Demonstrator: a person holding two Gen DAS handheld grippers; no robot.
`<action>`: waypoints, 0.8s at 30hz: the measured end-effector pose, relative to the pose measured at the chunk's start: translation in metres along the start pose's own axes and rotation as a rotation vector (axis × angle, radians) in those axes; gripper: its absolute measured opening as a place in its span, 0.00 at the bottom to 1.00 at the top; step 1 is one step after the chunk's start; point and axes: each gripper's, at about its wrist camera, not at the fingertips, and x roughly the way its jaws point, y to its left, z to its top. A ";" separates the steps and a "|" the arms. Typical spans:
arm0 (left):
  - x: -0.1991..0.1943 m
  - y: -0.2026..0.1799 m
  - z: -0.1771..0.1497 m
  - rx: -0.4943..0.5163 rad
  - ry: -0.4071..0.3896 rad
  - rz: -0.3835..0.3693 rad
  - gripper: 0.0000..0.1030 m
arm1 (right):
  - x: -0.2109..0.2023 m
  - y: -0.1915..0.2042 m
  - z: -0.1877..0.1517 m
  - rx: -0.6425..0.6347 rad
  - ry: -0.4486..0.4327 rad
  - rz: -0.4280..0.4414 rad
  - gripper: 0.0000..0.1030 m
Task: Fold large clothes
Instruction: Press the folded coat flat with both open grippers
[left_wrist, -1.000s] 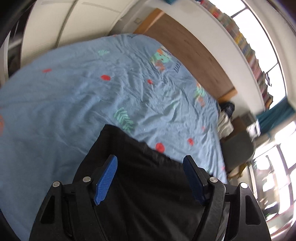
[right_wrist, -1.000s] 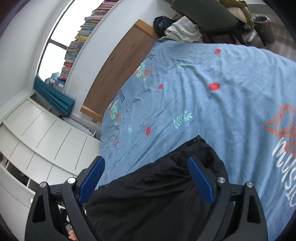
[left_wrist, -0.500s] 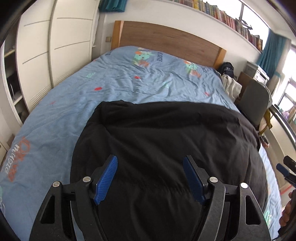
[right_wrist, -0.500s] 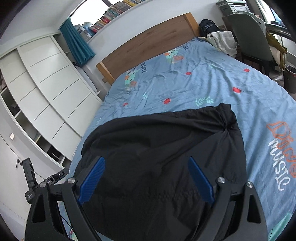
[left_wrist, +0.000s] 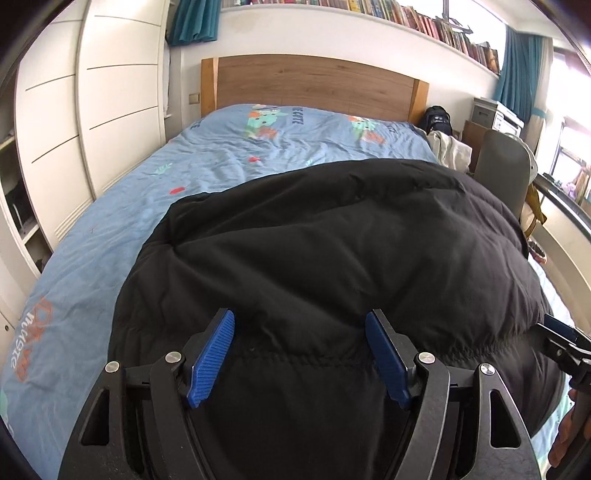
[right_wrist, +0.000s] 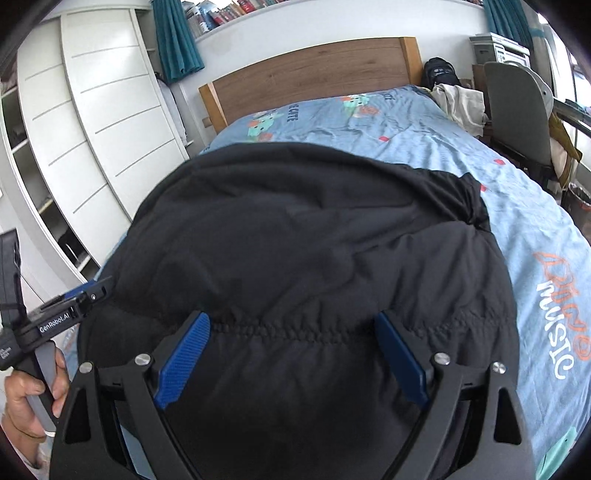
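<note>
I have the large black quilted garment (left_wrist: 332, 251) spread over the near half of the bed with the blue printed cover (left_wrist: 229, 162), its gathered elastic hem running across at 6 o'clock in both wrist views and its far edge reaching toward the wooden headboard (left_wrist: 314, 85) at 12 o'clock. My left hand-held gripper (left_wrist: 301, 363) hangs over that hem with its blue pads (left_wrist: 210, 363) spread wide and nothing pinched between them; the right hand-held gripper (right_wrist: 293, 358) is likewise wide open above the hem, fabric visible under the gap but not clamped. In the right view the left tool sits at 9 o'clock, beside the garment's edge. I judge the cloth is laid out and the first fold is not yet made. The risk from here is a poor bite: this padded, slippery shell could slide out of the pads, or I might catch only the top layer and drag it off the one beneath, leaving a crooked fold. The bunched knot of fabric at 2 o'clock in the right view could also pull the fold line askew.
</note>
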 end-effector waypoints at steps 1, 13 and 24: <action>0.001 -0.002 -0.001 0.002 -0.001 0.002 0.71 | 0.004 0.001 0.000 -0.008 0.000 -0.003 0.89; 0.037 -0.015 0.014 0.028 0.028 0.026 0.73 | 0.046 0.001 0.025 -0.016 0.023 -0.007 0.89; 0.087 -0.027 0.056 0.087 0.126 0.075 0.77 | 0.102 -0.005 0.075 -0.013 0.090 -0.051 0.89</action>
